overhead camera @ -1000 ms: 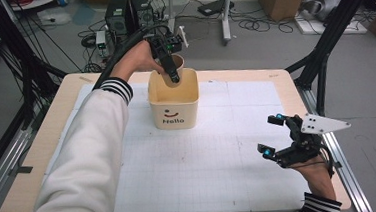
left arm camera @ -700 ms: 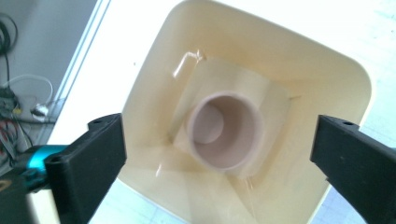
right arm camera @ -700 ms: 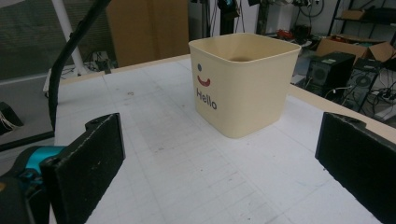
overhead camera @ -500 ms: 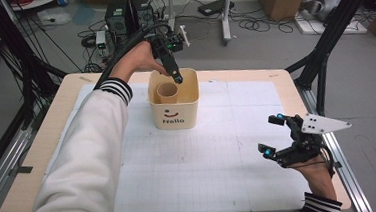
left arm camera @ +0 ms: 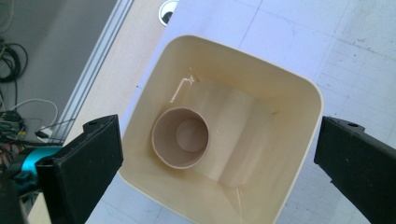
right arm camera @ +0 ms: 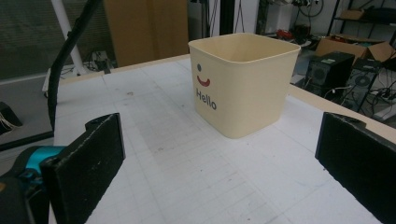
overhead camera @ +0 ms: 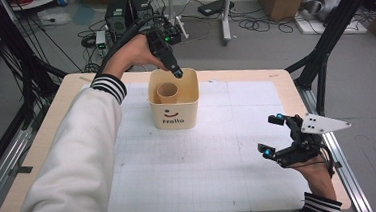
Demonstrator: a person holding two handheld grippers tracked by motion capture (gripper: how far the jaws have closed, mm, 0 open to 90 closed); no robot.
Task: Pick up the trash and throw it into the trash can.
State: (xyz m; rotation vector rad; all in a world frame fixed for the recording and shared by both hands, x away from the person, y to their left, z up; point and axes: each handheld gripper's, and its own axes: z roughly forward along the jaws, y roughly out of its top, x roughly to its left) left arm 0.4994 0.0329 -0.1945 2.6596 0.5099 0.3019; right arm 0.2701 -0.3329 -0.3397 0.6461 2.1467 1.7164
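While both claws gape empty, left claw (overhead camera: 176, 69) hovers above bin (overhead camera: 175, 118) (cup (left arm camera: 180, 137) inside).

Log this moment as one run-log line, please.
left gripper: open, above bin | cup: upright inside bin | right gripper: open, apart over mat

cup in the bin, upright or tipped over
Upright. The cup stands on the bin floor, its round mouth facing up into the left gripper view, with nothing visible inside it.
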